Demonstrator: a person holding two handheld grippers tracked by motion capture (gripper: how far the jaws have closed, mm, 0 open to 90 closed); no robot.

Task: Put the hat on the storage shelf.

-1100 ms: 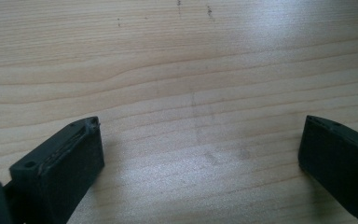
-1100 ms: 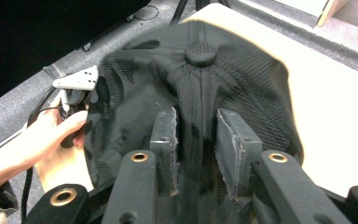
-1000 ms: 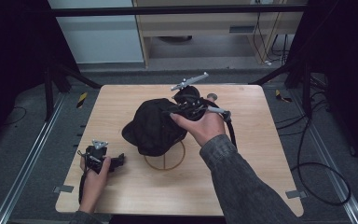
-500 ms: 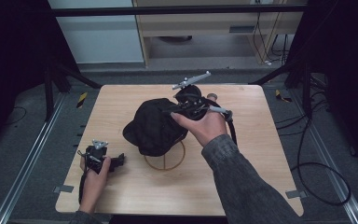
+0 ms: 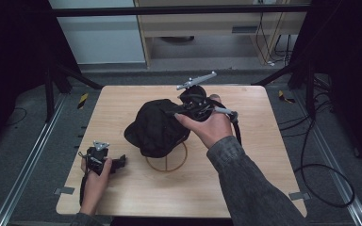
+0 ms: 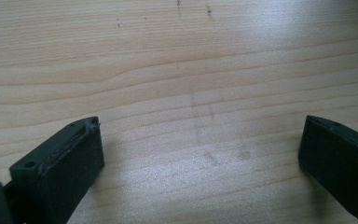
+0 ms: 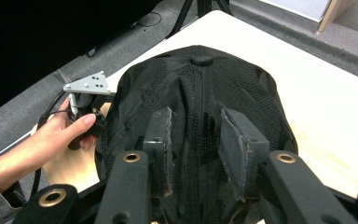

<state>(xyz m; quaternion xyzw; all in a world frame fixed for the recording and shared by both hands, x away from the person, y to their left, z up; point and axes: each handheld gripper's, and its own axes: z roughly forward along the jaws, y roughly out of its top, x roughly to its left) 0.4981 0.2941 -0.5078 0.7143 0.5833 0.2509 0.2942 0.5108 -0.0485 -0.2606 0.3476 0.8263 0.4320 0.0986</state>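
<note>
- Two grippers are at work: the right gripper (image 7: 193, 154) pinches a fold of the black cap (image 5: 158, 127), holding it above a wire ring stand (image 5: 166, 162) at the table's (image 5: 264, 169) middle.
- Little has shifted over the last second; the cap sits barely lower, suggesting a slow placement onto the stand.
- Resting on the wood, the left gripper (image 6: 198, 154) has its jaws wide and empty.
</note>
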